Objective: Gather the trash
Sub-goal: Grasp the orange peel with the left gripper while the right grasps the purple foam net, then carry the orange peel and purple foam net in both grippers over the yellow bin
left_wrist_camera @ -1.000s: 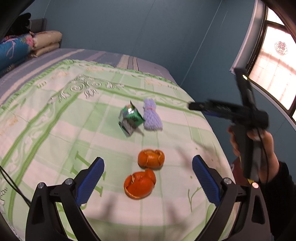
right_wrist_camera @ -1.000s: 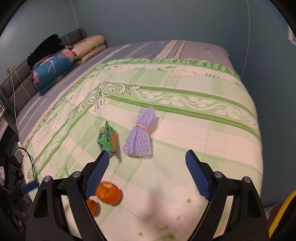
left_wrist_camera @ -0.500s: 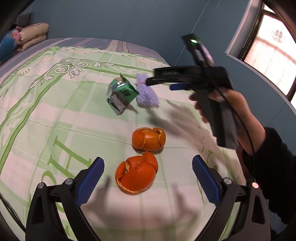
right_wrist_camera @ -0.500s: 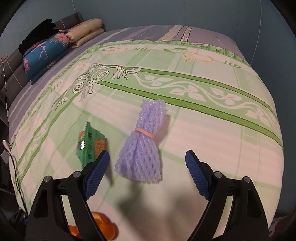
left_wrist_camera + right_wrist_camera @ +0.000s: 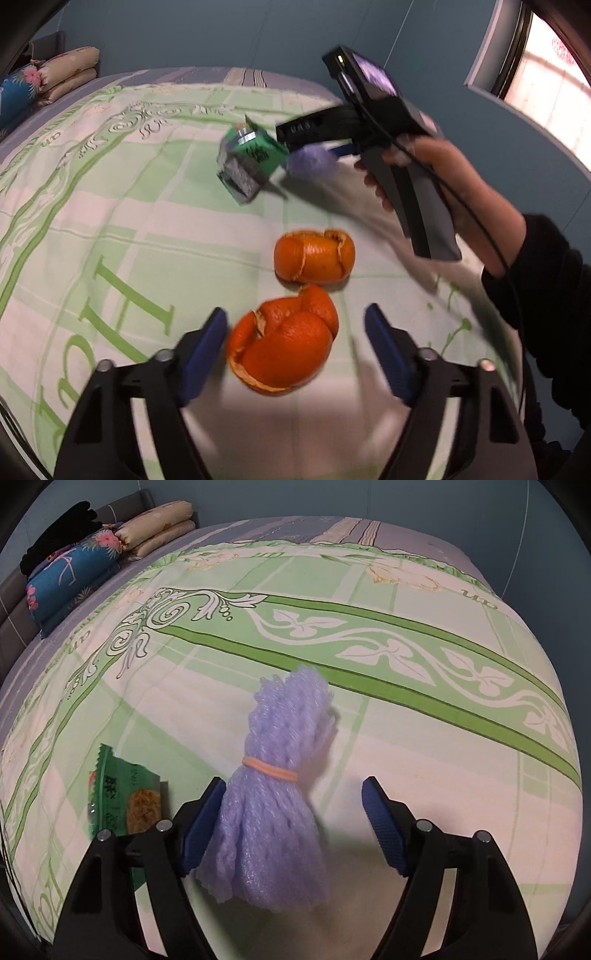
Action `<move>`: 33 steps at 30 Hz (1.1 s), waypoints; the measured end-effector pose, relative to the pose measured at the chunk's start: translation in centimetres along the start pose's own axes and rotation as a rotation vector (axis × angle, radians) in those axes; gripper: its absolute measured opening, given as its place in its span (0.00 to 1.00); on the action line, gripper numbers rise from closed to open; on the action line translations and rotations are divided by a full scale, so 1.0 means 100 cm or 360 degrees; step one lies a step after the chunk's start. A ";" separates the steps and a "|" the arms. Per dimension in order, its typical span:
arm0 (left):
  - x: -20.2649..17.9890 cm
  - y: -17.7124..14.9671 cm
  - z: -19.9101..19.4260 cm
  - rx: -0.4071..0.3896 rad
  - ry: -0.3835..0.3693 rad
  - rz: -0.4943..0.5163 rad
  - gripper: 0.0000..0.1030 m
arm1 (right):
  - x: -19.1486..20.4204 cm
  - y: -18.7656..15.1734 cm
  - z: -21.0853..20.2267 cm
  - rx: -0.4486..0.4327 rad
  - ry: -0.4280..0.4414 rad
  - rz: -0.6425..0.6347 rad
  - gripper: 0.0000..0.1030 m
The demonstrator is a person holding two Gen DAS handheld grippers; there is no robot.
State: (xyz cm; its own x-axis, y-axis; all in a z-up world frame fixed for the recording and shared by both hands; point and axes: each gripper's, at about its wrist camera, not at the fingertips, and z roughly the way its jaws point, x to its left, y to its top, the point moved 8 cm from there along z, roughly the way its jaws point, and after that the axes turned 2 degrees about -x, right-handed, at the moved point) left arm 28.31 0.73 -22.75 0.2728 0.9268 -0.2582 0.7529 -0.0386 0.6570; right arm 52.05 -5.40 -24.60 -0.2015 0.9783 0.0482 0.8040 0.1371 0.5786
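On the green-patterned bedspread (image 5: 424, 738), near its foot edge, the left gripper (image 5: 295, 341) straddles the nearer of 2 orange peel cups (image 5: 284, 341), its jaws just closing, pads clear. The right gripper (image 5: 293, 812), also closing, straddles a purple foam-net bundle (image 5: 273, 819); contact unclear.

Daylight glares white through the window (image 5: 546, 74) on my right, blowing it out. The room is dim and bluish. My hand-held grippers cast soft shadows on the bedspread (image 5: 406, 738). Fisheye bends the edges; motion smears my right hand (image 5: 443, 184).
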 end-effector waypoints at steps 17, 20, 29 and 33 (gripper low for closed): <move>0.002 0.004 -0.014 -0.0013 0.0068 -0.0002 0.35 | -0.020 0.006 -0.016 -0.0083 -0.0024 0.0100 0.21; 0.003 0.009 -0.022 -0.0045 0.0055 -0.0015 0.35 | -0.023 0.009 -0.032 -0.0114 0.0018 0.0128 0.21; 0.004 0.021 -0.042 -0.0116 0.0044 -0.0069 0.35 | -0.026 -0.003 -0.098 -0.0204 0.0153 0.0129 0.21; 0.002 0.027 -0.051 -0.0154 0.0048 -0.0121 0.35 | -0.028 -0.014 -0.128 -0.0238 0.0181 0.0107 0.21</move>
State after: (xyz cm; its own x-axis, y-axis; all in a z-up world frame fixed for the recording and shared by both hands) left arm 27.36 2.74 -17.43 0.1980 0.9366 -0.2891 0.7091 0.0668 0.7020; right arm 44.32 -10.30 -15.18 -0.2188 0.9595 0.1773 0.7273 0.0392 0.6853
